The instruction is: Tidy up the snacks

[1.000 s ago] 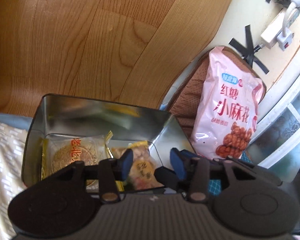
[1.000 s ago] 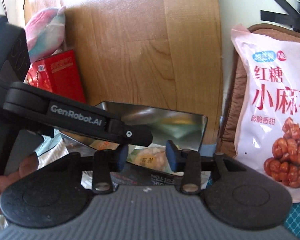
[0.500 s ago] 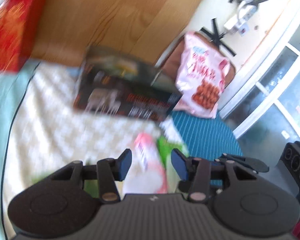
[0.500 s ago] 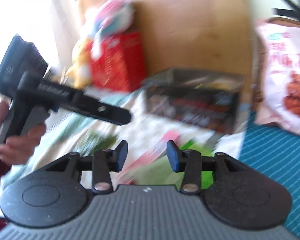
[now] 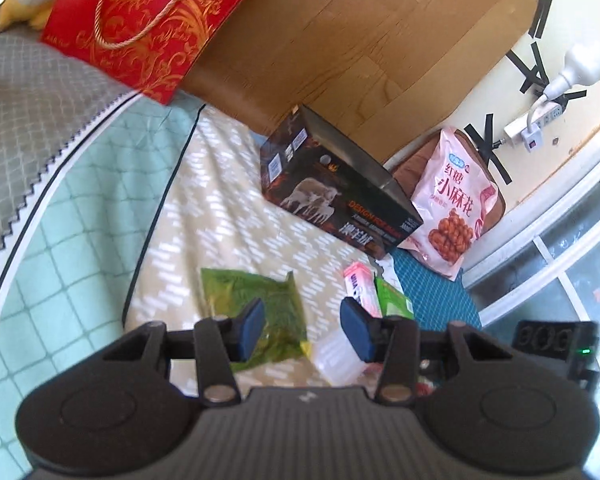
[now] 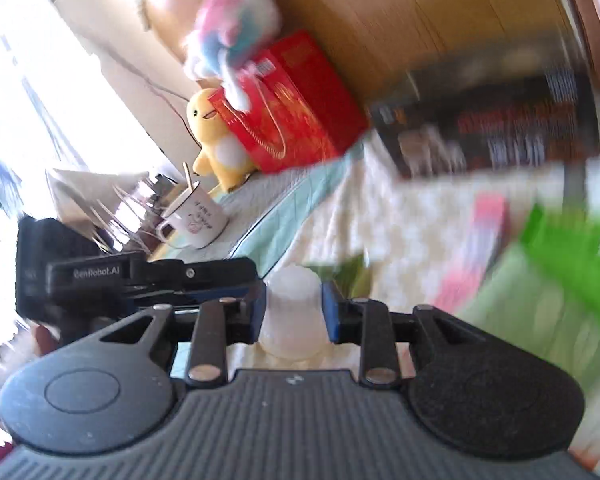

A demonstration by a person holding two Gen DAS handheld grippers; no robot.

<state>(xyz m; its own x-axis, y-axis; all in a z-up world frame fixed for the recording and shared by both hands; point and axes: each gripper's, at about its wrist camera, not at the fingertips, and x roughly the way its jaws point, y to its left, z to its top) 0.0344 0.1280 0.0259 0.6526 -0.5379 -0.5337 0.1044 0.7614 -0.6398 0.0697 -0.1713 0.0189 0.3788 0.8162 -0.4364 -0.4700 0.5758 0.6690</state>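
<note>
While both views look down over the patterned cream bedspread (image 5: pixel 228 216), the facts stand thus:

Right gripper (image 6: pixel 293 308): its blue pads sit against either side of a small translucent white plastic cup (image 6: pixel 293 312), narrowed to the cup's width; the cup stands upright between them.

Left gripper (image 5: pixel 302 330): jaws wide apart, nothing between the pads; it hangs above the bedspread.

Snacks below the left jaws: a flat green foil packet (image 5: pixel 256 308) lies under the left pad, and a pink-and-white wrapped snack (image 5: pixel 360 286) with a bright green packet (image 5: pixel 392 300) touching it lies just beyond the right pad. A clear plastic cup-like piece (image 5: pixel 336 360) shows beside the right pad; whether it is the same cup I cannot tell.

Storage tin: a black rectangular metal tin printed with sheep (image 5: pixel 336 200) stands beyond the loose snacks, near the wooden headboard (image 5: pixel 360 48).

Beside the tin: a large pink bag of brown twisted snacks (image 5: pixel 452 208) leans on a brown cushion (image 5: pixel 496 208).

Elsewhere: a red gift bag with gold scrollwork (image 5: pixel 140 28); in the right view, a yellow plush chick (image 6: pixel 214 140) and a white enamel mug (image 6: pixel 196 220).

Change from a second ago: both grippers were close over the open tin, the right one with nothing between its pads; now they are drawn back, and the right view is motion-blurred.
</note>
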